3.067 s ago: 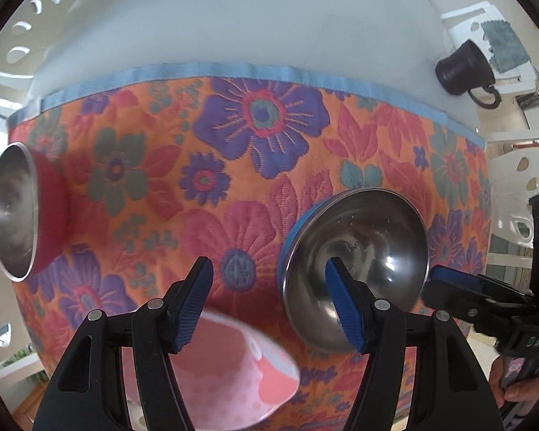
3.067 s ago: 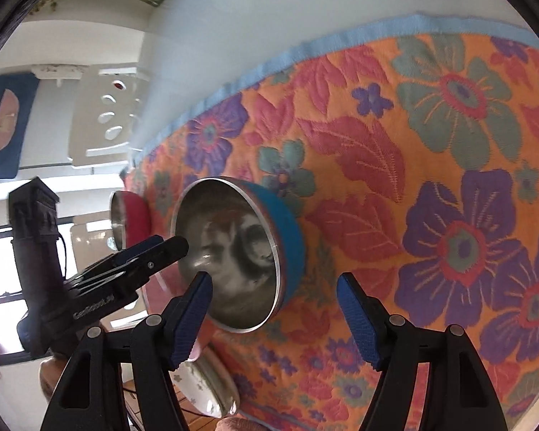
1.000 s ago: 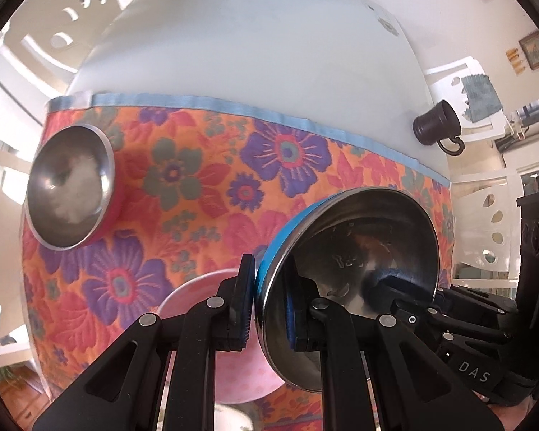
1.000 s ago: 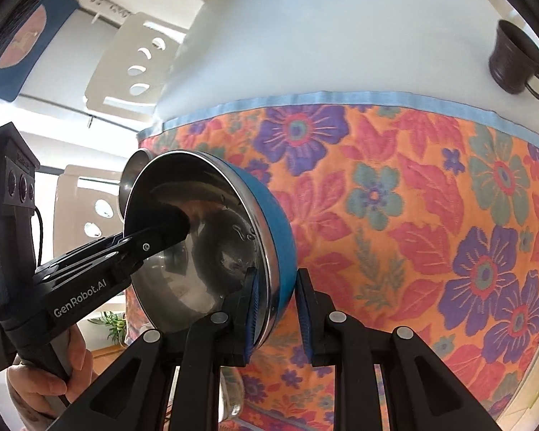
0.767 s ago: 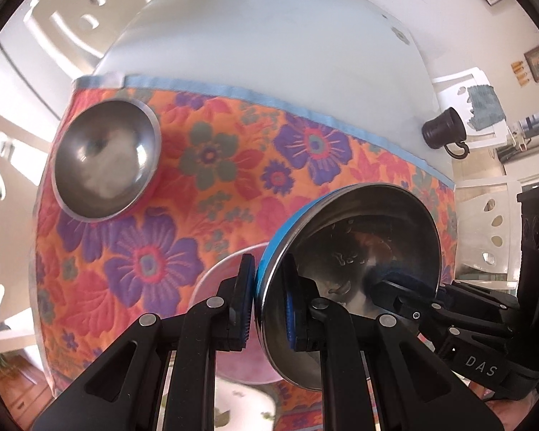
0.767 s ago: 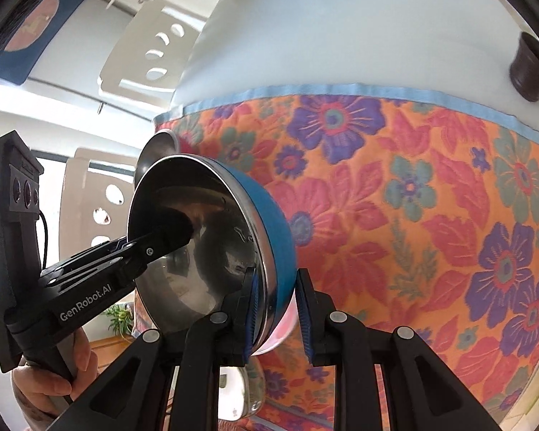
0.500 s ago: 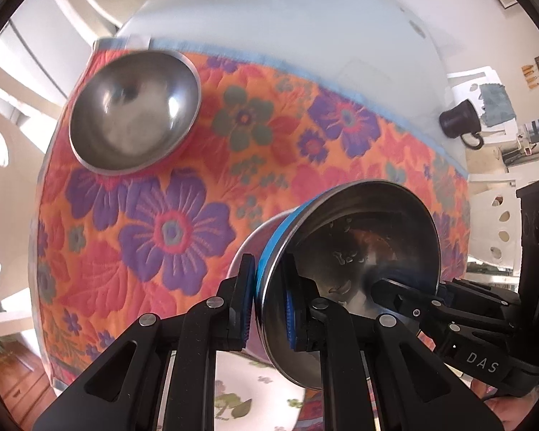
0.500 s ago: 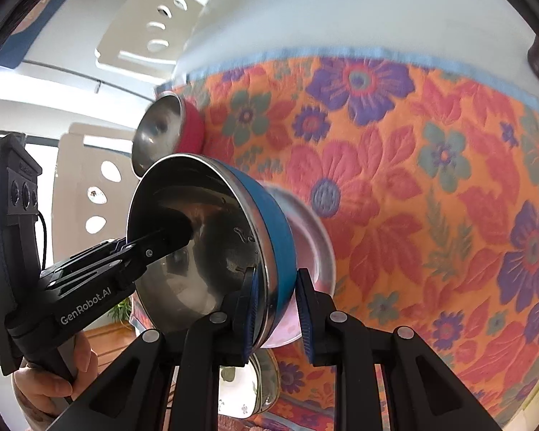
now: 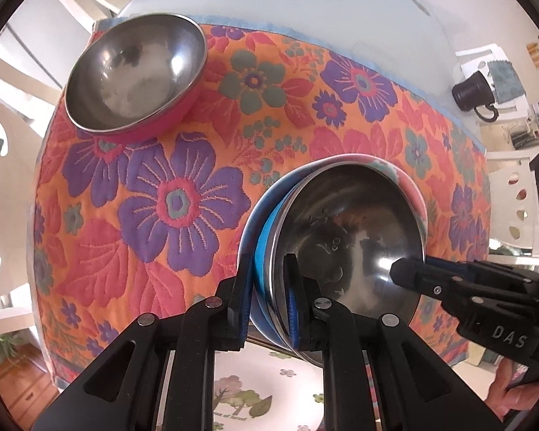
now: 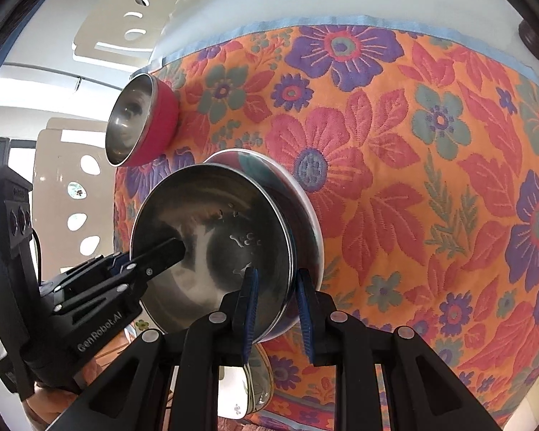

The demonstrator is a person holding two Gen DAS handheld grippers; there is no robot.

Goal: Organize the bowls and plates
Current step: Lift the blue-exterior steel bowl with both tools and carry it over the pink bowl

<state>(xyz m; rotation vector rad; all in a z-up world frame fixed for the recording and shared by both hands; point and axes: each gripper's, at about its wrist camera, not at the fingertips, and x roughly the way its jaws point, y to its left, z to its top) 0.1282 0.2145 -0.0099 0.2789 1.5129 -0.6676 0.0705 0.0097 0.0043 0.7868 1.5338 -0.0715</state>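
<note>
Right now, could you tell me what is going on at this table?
A person holds the blue steel bowl by its rim with both the left gripper and right gripper, setting it into the pink plate on the floral tablecloth. A red steel bowl sits apart.

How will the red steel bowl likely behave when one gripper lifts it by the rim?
The red bowl looks rigid, thin and probably light. Its polished inside may slip between fingers. Its rounded underside on the soft floral cloth suggests it could rock if pushed.
</note>
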